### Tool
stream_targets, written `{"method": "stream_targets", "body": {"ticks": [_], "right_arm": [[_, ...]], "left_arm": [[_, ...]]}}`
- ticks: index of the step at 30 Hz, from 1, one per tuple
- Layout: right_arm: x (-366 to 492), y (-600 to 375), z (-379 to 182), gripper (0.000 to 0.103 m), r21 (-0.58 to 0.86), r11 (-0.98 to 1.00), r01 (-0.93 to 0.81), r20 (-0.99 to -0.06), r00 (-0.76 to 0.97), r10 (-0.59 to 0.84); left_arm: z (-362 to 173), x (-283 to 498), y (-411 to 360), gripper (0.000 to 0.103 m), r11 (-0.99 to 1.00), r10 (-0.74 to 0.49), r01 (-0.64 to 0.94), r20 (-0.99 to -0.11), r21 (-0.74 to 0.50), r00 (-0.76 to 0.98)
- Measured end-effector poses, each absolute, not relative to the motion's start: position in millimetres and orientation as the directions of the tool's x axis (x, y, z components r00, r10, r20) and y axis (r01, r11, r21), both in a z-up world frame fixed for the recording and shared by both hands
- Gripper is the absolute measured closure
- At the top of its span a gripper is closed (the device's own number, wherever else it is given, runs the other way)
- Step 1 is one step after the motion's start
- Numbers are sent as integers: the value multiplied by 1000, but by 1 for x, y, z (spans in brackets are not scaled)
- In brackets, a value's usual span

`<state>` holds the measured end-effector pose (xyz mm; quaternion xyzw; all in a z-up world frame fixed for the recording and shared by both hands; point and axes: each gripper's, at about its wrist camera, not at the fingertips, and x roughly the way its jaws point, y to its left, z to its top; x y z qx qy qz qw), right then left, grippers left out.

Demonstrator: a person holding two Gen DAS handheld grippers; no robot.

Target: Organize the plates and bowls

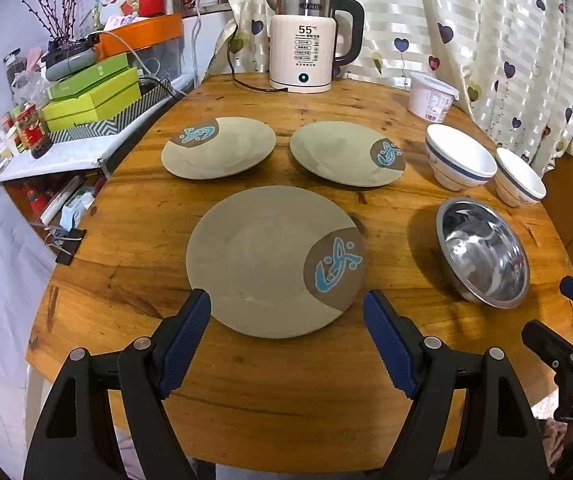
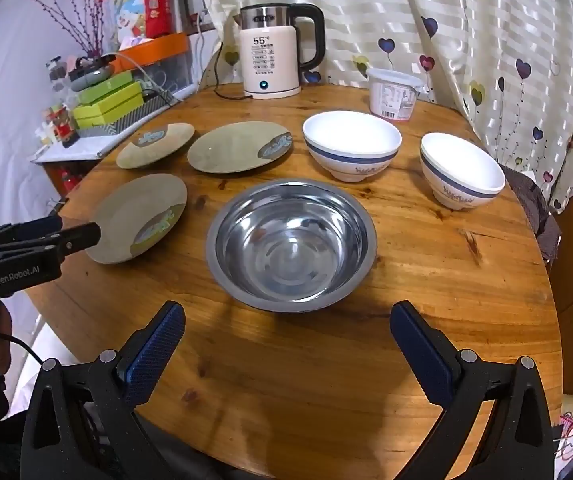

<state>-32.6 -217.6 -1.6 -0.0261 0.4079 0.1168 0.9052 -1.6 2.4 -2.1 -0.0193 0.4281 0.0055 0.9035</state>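
Plates: three grey-green plates [image 1: 262,264] with blue fish motif, steel bowl [image 2: 292,244], two blue-banded white bowls [image 2: 352,144] lie separate on round wooden table [image 2: 426,280]. Left gripper [image 1: 286,308], right gripper [image 2: 288,320] both spread wide, empty.

Round wooden table [image 2: 426,280] seen along the right gripper [image 2: 288,322], jaws spread wide and empty above the near table edge. Just beyond: steel bowl [image 2: 291,245], upright. Left of it, near plate [image 2: 138,218]; behind, two more plates [image 2: 154,146] [image 2: 238,147] side by side. Farther right, two white bowls with blue bands [image 2: 352,145] [image 2: 462,170], standing apart. At the back, electric kettle [image 2: 272,62] and lidded white tub [image 2: 393,94]. At left edge, left gripper [image 2: 38,246] beside the near plate.
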Motion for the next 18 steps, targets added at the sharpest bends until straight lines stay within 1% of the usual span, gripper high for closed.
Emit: {"method": "stream_targets", "body": {"ticks": [13, 18], "right_arm": [[-31, -217, -2, 0, 50, 971, -232, -742, 643, 192], [-31, -217, 4, 0, 47, 971, -236, -742, 642, 192]], "left_arm": [[-6, -2, 8, 24, 999, -2, -39, -789, -33, 614], [-5, -3, 5, 24, 999, -3, -24, -783, -23, 623]]}}
